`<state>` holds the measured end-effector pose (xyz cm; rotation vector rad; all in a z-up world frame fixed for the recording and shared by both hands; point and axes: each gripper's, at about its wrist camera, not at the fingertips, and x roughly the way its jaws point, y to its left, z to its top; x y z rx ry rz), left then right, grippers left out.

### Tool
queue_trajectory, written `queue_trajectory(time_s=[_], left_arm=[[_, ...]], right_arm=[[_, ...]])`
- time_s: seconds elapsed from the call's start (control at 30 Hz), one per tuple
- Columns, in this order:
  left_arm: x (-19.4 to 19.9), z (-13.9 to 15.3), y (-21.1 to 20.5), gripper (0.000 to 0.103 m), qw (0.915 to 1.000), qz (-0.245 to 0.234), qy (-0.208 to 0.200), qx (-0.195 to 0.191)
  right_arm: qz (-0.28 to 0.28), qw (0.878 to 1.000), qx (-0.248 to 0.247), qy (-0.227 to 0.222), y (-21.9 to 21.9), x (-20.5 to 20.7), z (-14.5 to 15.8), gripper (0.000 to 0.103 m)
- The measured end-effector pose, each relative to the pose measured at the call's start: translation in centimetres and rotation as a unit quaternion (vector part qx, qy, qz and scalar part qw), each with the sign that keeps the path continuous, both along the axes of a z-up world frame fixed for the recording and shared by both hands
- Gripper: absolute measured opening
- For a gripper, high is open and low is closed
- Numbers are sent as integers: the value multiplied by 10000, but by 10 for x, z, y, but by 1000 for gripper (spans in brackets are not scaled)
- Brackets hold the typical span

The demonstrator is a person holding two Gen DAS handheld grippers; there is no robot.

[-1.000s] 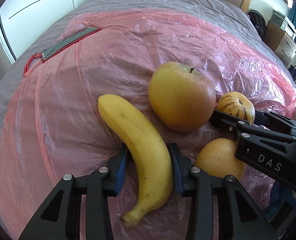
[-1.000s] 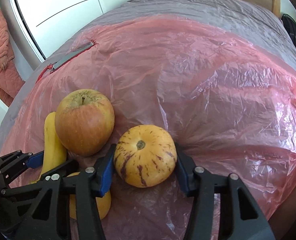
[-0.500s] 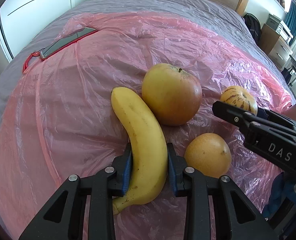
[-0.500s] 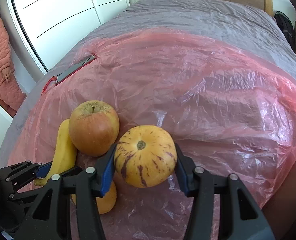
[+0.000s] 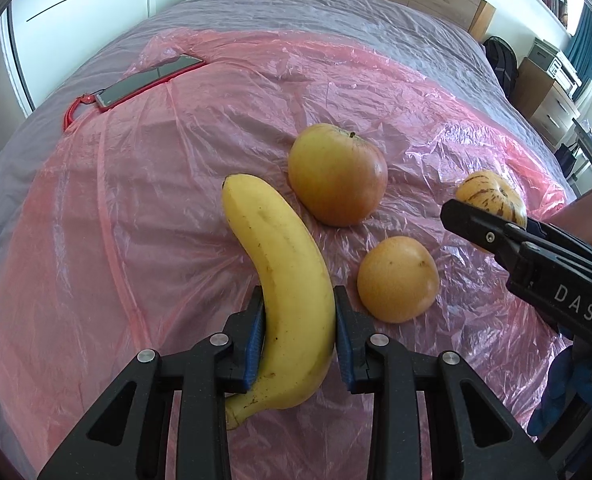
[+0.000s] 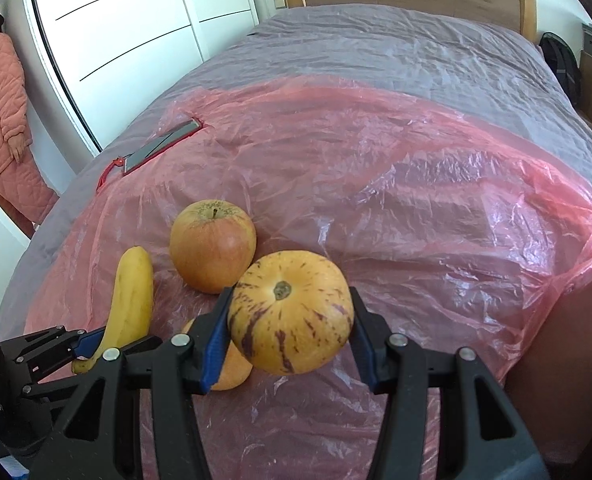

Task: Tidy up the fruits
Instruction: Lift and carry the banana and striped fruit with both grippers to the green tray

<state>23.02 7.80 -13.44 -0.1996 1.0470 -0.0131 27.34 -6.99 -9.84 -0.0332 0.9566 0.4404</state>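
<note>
My left gripper [image 5: 299, 334] is shut on a yellow banana [image 5: 284, 276] and holds it above the pink plastic sheet [image 5: 136, 216]; the banana also shows in the right wrist view [image 6: 130, 304]. My right gripper [image 6: 290, 334] is shut on a yellow striped melon [image 6: 292, 312], lifted off the sheet; the melon also shows in the left wrist view [image 5: 491, 200]. A red-yellow apple [image 5: 337, 180] and a small orange fruit [image 5: 397, 278] lie on the sheet between the grippers. The orange fruit [image 6: 232, 372] is mostly hidden behind my right gripper's left finger.
A phone in a red case [image 5: 148, 80] lies at the sheet's far left edge. The sheet covers a grey bed [image 6: 395, 40] with a wooden headboard. A person in pink [image 6: 0, 120] stands by white wardrobes at the left. Drawers [image 5: 551, 96] stand at the right.
Both grippers have risen and pulled back with their fruit. The left gripper closed on the banana and lifted it. The melon left the sheet; the apple and orange fruit stayed.
</note>
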Motion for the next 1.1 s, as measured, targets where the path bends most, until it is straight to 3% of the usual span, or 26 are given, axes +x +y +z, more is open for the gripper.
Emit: queue_trajectory(time_s=[0.5,1.1], left_arm=[[-51,22,-1,27,9998,-28,-114,-129],[-131,57,-35,27,9982,-471,-372,-9]], right_arm=[[72,9999,-67,55,-14,-67,10,77],[84,9999,-69,115,-50,-185,25,77]])
